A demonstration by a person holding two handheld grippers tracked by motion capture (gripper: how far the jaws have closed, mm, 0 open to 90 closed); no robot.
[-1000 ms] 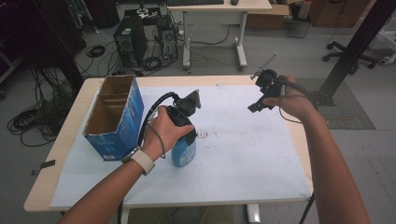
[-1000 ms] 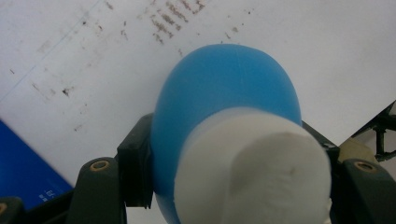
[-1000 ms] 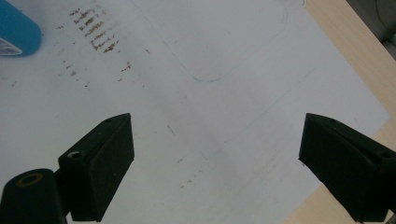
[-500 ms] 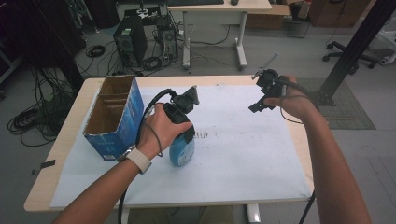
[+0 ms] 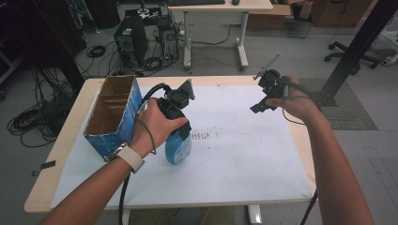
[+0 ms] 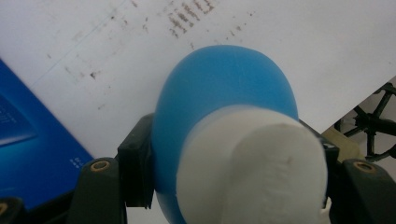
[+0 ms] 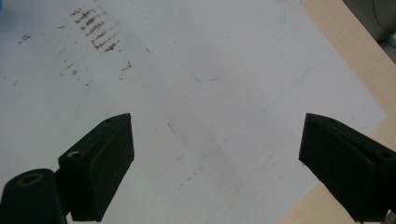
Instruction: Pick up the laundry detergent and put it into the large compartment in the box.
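Note:
A blue bottle (image 5: 178, 149) with a white cap stands upright, low over the white sheet (image 5: 234, 159), just right of the box. My left gripper (image 5: 180, 133) is shut on its upper part, one jaw on each side. In the left gripper view the white cap (image 6: 261, 163) and blue body (image 6: 224, 88) sit between the jaws of my left gripper (image 6: 231, 168). My right gripper (image 5: 260, 105) hovers over the sheet's far right part. It is open, and in the right gripper view my right gripper (image 7: 219, 149) has only bare paper between its jaws.
An open blue cardboard box (image 5: 112, 110) with dividers stands at the table's left, close to the bottle. Dark smudges (image 5: 201, 136) mark the sheet beside the bottle. The wooden table (image 5: 46, 187) shows around the sheet. Beyond it are a desk, computer towers (image 5: 129, 42) and cables.
My left gripper has risen a little with the bottle and drifted slightly left toward the box. The right gripper has stayed where it was.

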